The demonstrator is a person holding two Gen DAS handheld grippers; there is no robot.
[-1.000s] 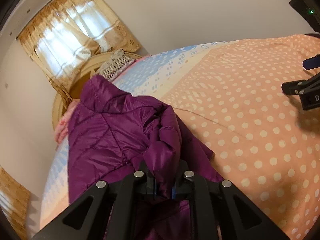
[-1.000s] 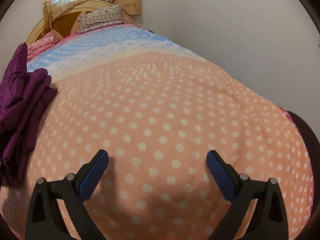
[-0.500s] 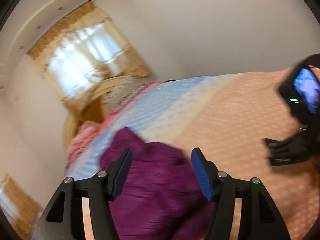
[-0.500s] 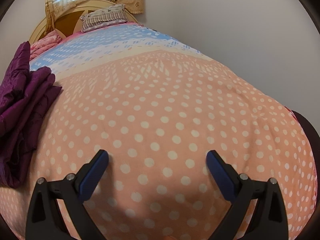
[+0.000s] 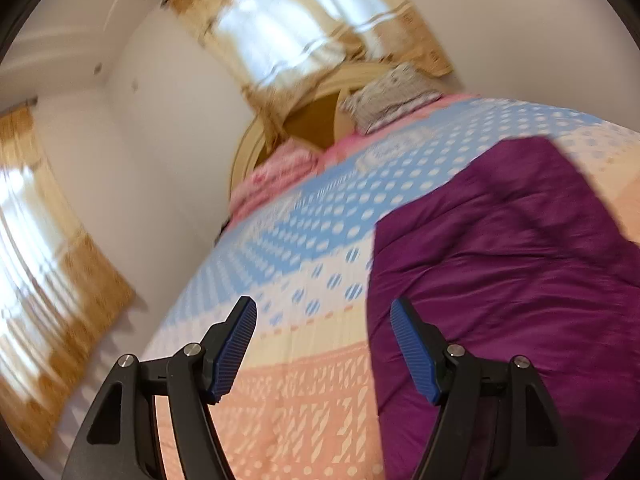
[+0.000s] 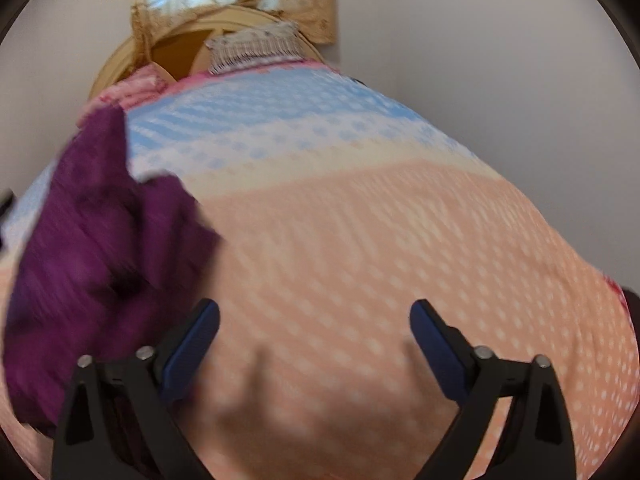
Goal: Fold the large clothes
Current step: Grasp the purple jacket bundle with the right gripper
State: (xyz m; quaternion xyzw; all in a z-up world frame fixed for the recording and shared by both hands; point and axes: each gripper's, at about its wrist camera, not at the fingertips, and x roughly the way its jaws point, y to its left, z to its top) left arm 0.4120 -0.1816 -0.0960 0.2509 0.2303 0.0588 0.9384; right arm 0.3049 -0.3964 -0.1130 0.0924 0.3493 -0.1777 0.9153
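Two grippers, left gripper (image 5: 323,344) and right gripper (image 6: 314,350) spread, empty, purple jacket (image 5: 520,264) on bedspread (image 6: 360,240), no legible writing.

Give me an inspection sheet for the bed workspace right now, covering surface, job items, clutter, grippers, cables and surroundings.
Surface: bedspread, peach with white dots, blue and cream bands toward the headboard.
Job's things: purple jacket lying bunched on the bedspread, held by neither gripper.
Clutter: patterned pillow and pink bedding at the head end.
Grippers: left gripper open, jaws just been opening, nothing between them; right gripper open, jaws just been closing, nothing between them.
Cables: nothing seen.
Surroundings: curtained window, plain walls.
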